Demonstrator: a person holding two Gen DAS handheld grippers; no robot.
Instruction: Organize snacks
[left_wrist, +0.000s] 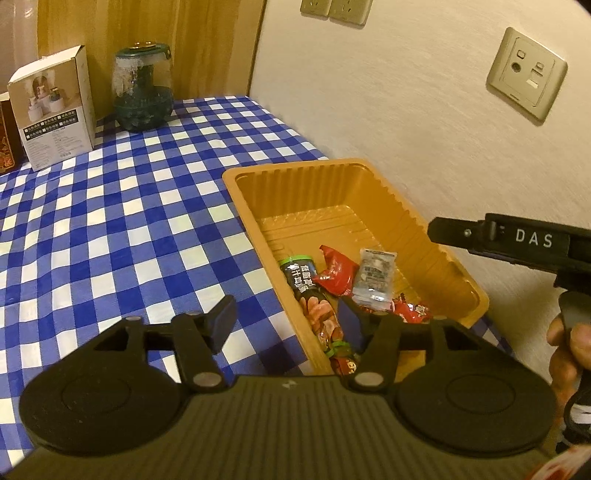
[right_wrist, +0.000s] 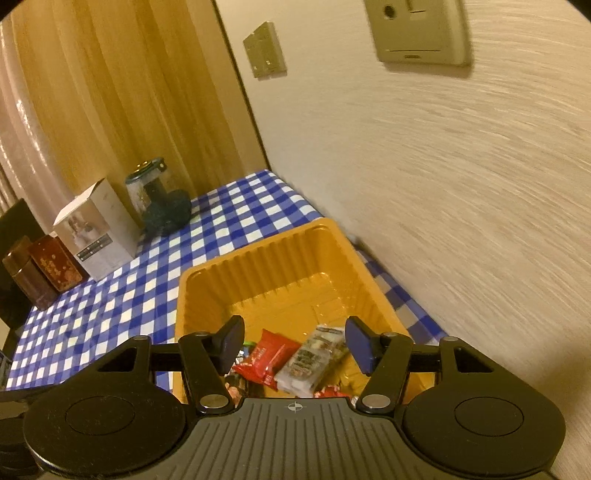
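An orange plastic tray (left_wrist: 332, 177) sits on the blue checked tablecloth by the wall. It holds several snack packets: a long dark one with a green end (left_wrist: 314, 295), a red one (left_wrist: 338, 275), a clear one (left_wrist: 373, 278) and small red ones (left_wrist: 412, 310). My left gripper (left_wrist: 286, 321) is open and empty over the tray's near left corner. My right gripper (right_wrist: 295, 345) is open and empty just above the tray (right_wrist: 207, 273), over the red packet (right_wrist: 266, 358) and clear packet (right_wrist: 314, 362). The right gripper also shows in the left wrist view (left_wrist: 517, 247).
At the back left stand a white carton (left_wrist: 51, 110), a glass jar (left_wrist: 142, 92) and dark red tins (right_wrist: 44, 269). The wall (left_wrist: 406, 110) with sockets runs along the tray's right side. A wooden panel stands behind the table.
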